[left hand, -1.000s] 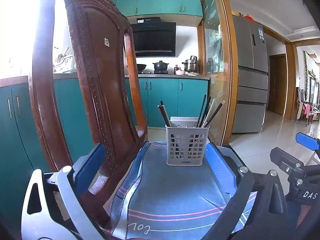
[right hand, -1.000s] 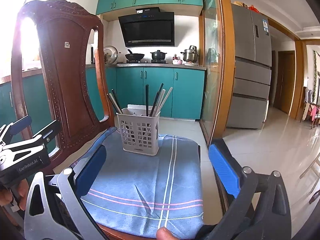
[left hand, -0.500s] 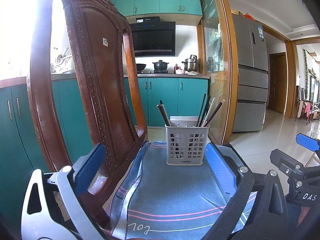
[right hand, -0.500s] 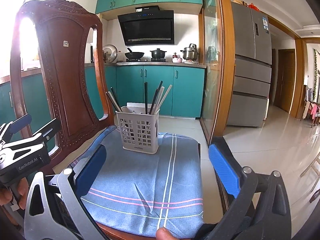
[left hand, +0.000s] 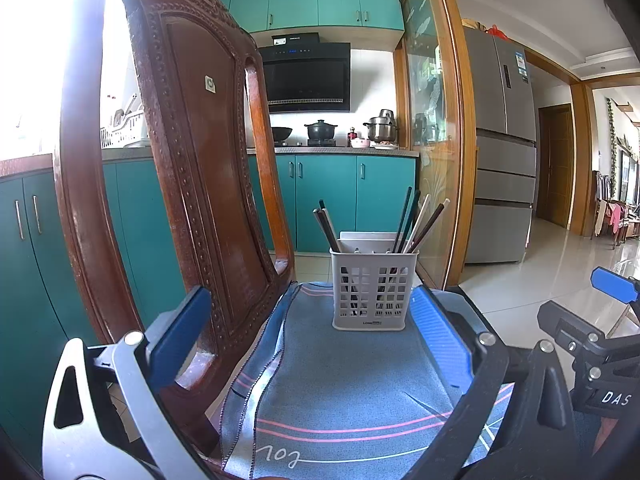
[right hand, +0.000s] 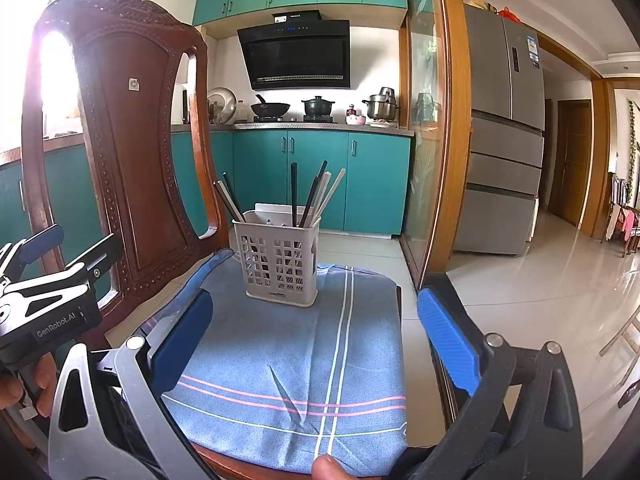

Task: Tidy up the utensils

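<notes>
A white slotted utensil basket (left hand: pixel 374 290) (right hand: pixel 280 258) stands upright on a blue striped cloth (left hand: pixel 344 392) (right hand: pixel 288 356) on a chair seat. Several dark and pale chopsticks (left hand: pixel 416 222) (right hand: pixel 316 196) stand in it, leaning left and right. My left gripper (left hand: pixel 312 336) is open and empty, well short of the basket. My right gripper (right hand: pixel 316 340) is open and empty, also short of it, to the basket's right. Each gripper's body shows at the edge of the other's view.
The carved wooden chair back (left hand: pixel 192 184) (right hand: pixel 132 152) rises close on the left. A glass door with a wooden frame (right hand: pixel 432 128) stands right of the chair. Teal cabinets (right hand: pixel 320 180), a stove with pots and a fridge (right hand: pixel 504 140) are behind. Tiled floor (right hand: pixel 540 280) lies right.
Both grippers have drifted slightly; the basket sits a little lower in the right wrist view. Both stay open and empty. The basket and chopsticks have not moved.
</notes>
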The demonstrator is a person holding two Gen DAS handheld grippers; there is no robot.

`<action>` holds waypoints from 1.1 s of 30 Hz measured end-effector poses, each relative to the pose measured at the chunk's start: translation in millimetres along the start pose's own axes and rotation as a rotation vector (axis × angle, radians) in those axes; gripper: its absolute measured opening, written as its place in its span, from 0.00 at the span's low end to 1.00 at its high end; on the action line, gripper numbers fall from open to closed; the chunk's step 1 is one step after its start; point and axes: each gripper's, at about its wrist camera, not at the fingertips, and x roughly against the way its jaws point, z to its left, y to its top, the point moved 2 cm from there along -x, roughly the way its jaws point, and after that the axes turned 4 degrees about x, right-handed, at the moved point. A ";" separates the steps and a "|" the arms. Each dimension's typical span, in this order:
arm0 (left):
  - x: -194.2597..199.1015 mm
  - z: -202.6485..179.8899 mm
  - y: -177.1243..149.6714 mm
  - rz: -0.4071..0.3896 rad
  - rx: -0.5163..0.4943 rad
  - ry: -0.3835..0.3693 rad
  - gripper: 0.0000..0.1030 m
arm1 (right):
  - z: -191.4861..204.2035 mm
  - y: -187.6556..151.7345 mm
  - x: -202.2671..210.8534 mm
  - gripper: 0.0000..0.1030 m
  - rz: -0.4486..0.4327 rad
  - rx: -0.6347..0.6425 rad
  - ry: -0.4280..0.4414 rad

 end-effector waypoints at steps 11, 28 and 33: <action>-1.3 -0.2 -1.9 -0.007 -0.011 0.004 0.96 | -0.6 -0.9 -0.3 0.97 0.002 -0.001 0.002; 2.7 -2.2 -4.6 -0.014 -0.025 0.008 0.97 | -11.5 -5.4 -2.6 0.97 0.012 -0.004 0.014; -1.2 1.6 -4.0 0.008 -0.003 0.005 0.96 | -11.2 -5.9 -3.9 0.97 0.015 -0.004 0.013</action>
